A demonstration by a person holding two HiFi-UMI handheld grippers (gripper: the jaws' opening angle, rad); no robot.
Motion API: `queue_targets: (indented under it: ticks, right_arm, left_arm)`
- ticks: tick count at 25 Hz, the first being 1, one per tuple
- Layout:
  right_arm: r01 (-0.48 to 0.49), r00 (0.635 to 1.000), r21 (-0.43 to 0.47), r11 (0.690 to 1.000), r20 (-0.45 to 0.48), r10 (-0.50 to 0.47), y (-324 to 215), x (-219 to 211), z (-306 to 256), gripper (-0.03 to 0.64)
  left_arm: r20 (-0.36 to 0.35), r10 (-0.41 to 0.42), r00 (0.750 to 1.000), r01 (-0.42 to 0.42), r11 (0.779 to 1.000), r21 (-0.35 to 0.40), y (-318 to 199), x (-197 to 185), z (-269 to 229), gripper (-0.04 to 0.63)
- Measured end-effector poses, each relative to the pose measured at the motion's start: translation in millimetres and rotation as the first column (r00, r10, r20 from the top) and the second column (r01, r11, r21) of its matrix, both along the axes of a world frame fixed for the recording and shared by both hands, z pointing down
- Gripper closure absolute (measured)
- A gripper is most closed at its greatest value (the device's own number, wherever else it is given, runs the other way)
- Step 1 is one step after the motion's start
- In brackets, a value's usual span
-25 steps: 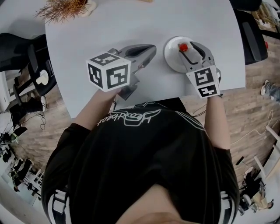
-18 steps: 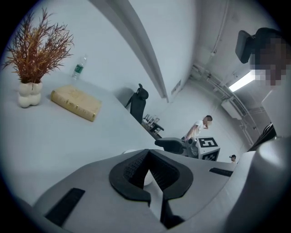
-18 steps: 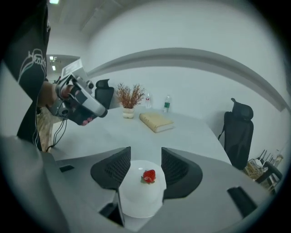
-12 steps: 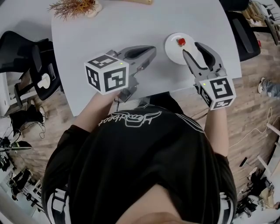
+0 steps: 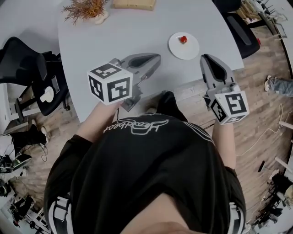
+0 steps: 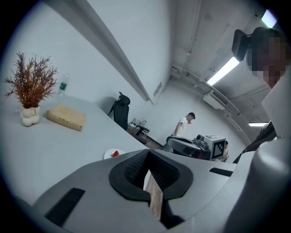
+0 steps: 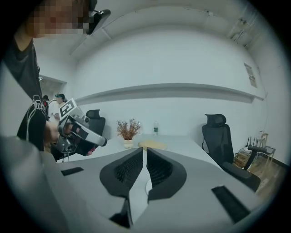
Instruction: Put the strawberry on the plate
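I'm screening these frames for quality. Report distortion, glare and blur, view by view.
Head view: heavy fisheye bends the table edges; the light is even, and the strawberry on the plate is sharp. Left gripper view: dark round vignette, ceiling strip light glares, mosaic patch upper right. Right gripper view: same vignette, softer overall, mosaic patch upper left.

Open table (image 5: 137,36) surrounds the plate (image 5: 188,53); plant (image 5: 87,8) stands well apart.

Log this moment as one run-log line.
task: done | small red strawberry: on round white plate | right claw: jaws just been closing, empty, off plate | left claw: shut, empty
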State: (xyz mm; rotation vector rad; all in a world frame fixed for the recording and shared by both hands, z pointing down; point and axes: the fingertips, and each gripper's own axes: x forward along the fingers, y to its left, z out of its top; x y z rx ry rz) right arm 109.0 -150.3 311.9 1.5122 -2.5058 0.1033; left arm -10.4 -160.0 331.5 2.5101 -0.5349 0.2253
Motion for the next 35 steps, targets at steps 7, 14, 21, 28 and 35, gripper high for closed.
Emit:
queue_targets:
  ticks: [7,14,21,28,35]
  right_arm:
    - [0.044,0.996,-0.004,0.999,0.077,-0.044,57.2,-27.6,-14.4,0.607]
    - [0.040,0.985,-0.063,0.997,0.170,-0.029,77.7,-34.9,-10.9,0.609]
    - [0.021,0.988,-0.097,0.995,0.152,-0.006,85.6,-36.8,5.4,0.609]
    - [-0.003,0.987,-0.106,0.994,0.158,0.020,88.9,-38.7,10.8,0.609]
    - [-0.028,0.987,-0.117,0.993,0.151,0.046,93.2,-32.1,16.1,0.609]
  left_arm:
    - [-0.015,0.040,0.999,-0.039,0.998,0.052,39.1,-7.2,-23.2,0.589]
    - [-0.019,0.067,0.998,-0.066,0.996,0.062,60.8,-11.6,-32.3,0.589]
    - [-0.024,0.093,0.995,-0.092,0.994,0.060,67.5,-6.2,-27.2,0.589]
    - [-0.028,0.112,0.993,-0.110,0.992,0.054,69.6,-5.9,-22.9,0.589]
    - [-0.038,0.126,0.991,-0.124,0.991,0.051,71.1,-1.5,-20.4,0.589]
